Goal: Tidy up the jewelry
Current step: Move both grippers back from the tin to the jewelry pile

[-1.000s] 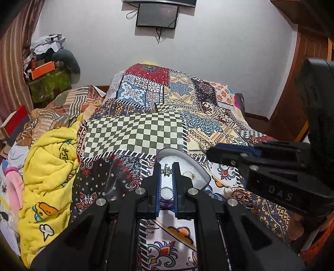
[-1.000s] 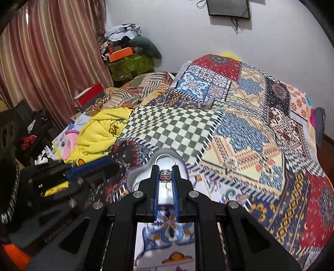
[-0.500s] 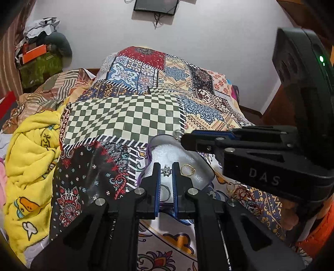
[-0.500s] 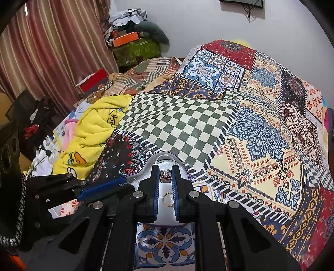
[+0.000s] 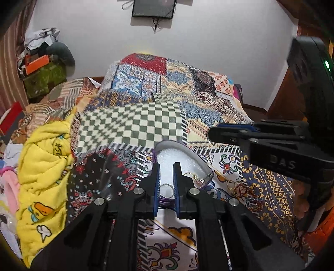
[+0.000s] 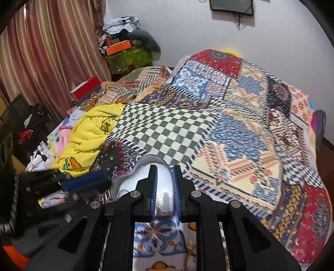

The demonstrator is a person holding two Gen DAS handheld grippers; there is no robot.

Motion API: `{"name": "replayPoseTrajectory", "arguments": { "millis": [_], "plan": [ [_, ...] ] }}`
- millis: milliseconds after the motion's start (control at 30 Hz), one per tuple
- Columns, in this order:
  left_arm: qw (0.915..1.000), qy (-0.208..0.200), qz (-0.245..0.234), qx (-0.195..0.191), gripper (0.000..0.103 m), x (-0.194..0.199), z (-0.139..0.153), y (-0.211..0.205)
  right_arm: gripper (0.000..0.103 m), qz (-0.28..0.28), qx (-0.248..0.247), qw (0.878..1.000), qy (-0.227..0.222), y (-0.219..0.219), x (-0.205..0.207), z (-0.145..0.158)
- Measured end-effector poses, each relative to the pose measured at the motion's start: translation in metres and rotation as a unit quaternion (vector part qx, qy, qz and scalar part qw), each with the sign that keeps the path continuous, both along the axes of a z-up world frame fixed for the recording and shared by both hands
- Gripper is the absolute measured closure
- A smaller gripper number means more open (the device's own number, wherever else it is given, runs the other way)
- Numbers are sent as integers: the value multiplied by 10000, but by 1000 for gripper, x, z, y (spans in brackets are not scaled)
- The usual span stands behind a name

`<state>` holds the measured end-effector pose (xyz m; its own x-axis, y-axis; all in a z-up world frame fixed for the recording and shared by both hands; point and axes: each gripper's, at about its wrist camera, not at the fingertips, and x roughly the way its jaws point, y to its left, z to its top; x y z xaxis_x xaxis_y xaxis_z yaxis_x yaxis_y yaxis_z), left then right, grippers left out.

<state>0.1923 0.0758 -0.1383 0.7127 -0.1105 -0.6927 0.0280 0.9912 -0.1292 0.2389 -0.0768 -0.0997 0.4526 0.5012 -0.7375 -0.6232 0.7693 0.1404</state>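
Observation:
A heart-shaped jewelry box (image 5: 177, 144) with white foam lining lies on the patchwork bedspread (image 5: 133, 127). In it I see a gold ring (image 5: 189, 175) and a silver ring (image 5: 166, 188). My left gripper (image 5: 166, 164) hovers over the box; its jaws are opening and nothing is between them. From the right my right gripper (image 5: 210, 133) reaches in. In the right wrist view the right gripper (image 6: 163, 166) hangs over the same box (image 6: 150, 158). Its jaws are opening too, with nothing between them. The left gripper (image 6: 100, 180) sits at lower left.
A tangle of loose jewelry (image 5: 240, 190) lies on the bedspread right of the box. A yellow blanket (image 5: 41, 166) is bunched at the left bed edge. Boxes and clothes (image 6: 125, 48) are piled by the curtain (image 6: 52, 52). A screen (image 5: 153, 8) hangs on the far wall.
The small star-shaped piece held in the left fingertips is gone from them. The red-stoned piece is gone from the right fingertips. Both pairs of jaws have parted slightly.

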Motion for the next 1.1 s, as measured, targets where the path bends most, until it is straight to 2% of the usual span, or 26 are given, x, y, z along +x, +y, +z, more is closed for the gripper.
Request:
{"name": "replayPoseTrajectory", "arguments": {
  "millis": [167, 333, 533, 833, 1100],
  "plan": [
    [9999, -147, 16, 6, 90, -12, 17, -2, 90, -168, 44, 9998, -90, -23, -16, 13],
    [9996, -269, -42, 69, 77, -26, 30, -13, 90, -384, -8, 9990, -222, -47, -37, 24],
    [9995, -238, -169, 68, 72, -40, 34, -30, 89, -611, -92, 9979, -206, -72, -56, 21],
    [9991, 144, -407, -21, 70, -47, 13, -62, 89, -998, -240, 9946, 145, -111, -70, -7],
    [9962, 540, -664, -142, 70, -35, -18, -92, 89, -1244, -170, 9906, 543, -141, -76, -30]
  ]
}}
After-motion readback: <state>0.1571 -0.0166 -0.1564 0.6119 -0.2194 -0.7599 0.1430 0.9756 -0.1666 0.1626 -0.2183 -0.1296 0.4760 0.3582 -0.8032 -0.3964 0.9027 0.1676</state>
